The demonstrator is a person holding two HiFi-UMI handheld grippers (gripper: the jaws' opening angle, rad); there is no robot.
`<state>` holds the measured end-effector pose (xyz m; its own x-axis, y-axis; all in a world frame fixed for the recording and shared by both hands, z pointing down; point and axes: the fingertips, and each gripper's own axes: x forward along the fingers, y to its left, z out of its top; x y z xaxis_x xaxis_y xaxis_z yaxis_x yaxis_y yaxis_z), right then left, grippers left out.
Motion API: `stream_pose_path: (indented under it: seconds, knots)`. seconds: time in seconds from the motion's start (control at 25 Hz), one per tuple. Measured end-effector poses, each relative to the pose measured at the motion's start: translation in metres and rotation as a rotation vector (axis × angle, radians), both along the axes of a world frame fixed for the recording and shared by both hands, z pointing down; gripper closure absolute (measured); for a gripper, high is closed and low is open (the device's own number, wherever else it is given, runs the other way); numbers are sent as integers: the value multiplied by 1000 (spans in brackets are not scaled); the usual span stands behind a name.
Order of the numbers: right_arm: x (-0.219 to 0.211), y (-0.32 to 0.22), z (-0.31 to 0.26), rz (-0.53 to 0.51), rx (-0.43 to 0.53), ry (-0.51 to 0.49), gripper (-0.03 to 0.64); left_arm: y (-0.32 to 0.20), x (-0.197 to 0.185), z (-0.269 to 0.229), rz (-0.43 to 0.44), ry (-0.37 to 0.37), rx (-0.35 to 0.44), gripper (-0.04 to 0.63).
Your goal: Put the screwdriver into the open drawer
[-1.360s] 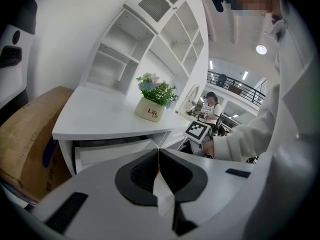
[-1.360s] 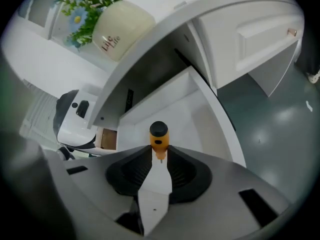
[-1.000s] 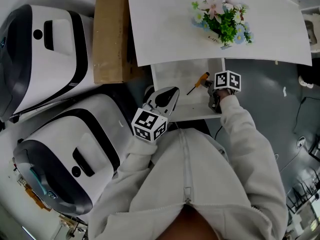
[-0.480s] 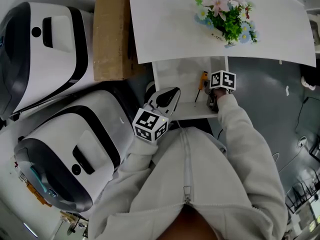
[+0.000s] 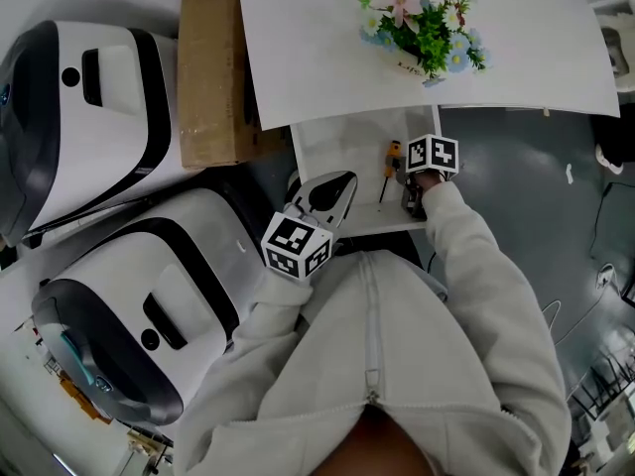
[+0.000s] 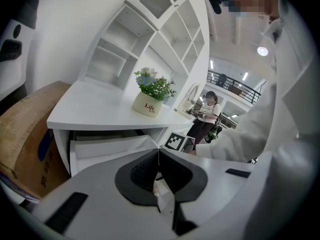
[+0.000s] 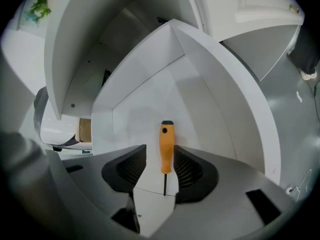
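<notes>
Opening, are they, the right tongs?

Yes, their jaws are spreading at this moment. Between them lies the orange-handled screwdriver with the thin dark shaft, low in the centre of the right gripper view. Neither dark ribbed pad seems to press on it: the gap on the left is plain, the one on the right slimmer.

And where does the tool rest?

Flat on the floor of the open white drawer. In the head view it shows just left of the marker cube, near the centre of the frame, below the edge of the white worktop that carries the potted flowers.

So which step is this?

The release, I'd judge. The screwdriver is inside, so the task's aim looks as good as met.

The left tongs?

Closed, jaw against jaw, nothing between them. In the head view they sit to the lower left of the drawer, apart from it.

What does the next move ask for?

Drawing the right tongs back out along their own line with the jaws wide, so no pad drags the handle. The shaft tip points toward the tongs, so a sideways swing could flick it.
</notes>
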<state>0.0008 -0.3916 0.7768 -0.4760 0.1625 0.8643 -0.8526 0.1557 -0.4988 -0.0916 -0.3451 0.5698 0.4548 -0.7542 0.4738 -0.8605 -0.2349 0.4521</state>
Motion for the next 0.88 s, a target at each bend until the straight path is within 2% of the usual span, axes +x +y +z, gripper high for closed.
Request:
stream_pose_path:
  seconds: [0.28,0.64,0.88]
  knots:
    - [-10,-7,-35,12,58,-108,416,1,8,-6,8,-18,38,577]
    - [-15,-15,-113,112,166,-354,414,10,17,-32,22,-4,103,577]
    - [-11,3,-165,166,252,-504,414,24,11,-47,40,-14,133,577]
